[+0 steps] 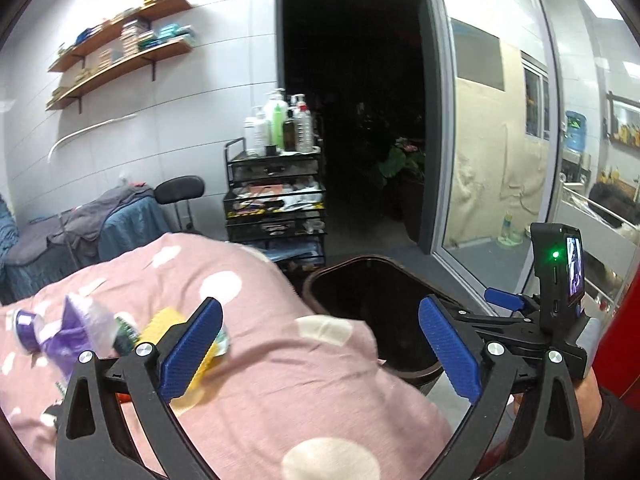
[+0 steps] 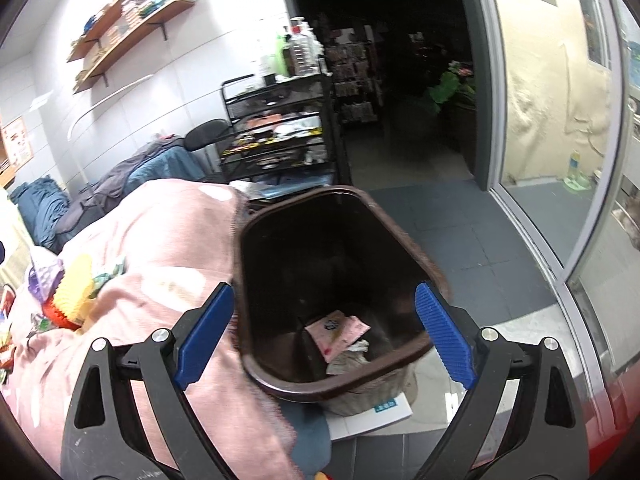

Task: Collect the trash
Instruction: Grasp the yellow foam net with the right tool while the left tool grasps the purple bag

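A dark brown trash bin [image 2: 248, 240] stands on the floor beside a bed with a pink dotted cover [image 1: 256, 344]. Inside it lie a pink wrapper [image 2: 338, 330] and crumpled paper [image 2: 348, 360]. My right gripper [image 2: 324, 336] hangs open above the bin's mouth, nothing between its blue pads. My left gripper [image 1: 320, 352] is open and empty over the bed's edge, the bin rim [image 1: 404, 376] just right of it. On the cover lie purple packaging [image 1: 68, 328], a yellow ridged piece [image 1: 164, 324] and a green-white wrapper [image 1: 126, 336]. The right gripper [image 1: 504, 300] shows at the right edge of the left wrist view.
A black mesh cart [image 1: 276, 204] topped with bottles stands behind the bin, next to a dark doorway [image 1: 360, 120]. A glass partition [image 1: 500, 140] runs along the right. A white booklet [image 2: 376, 412] lies under the bin. A chair draped with blue and grey cloth [image 1: 120, 212] sits at the wall.
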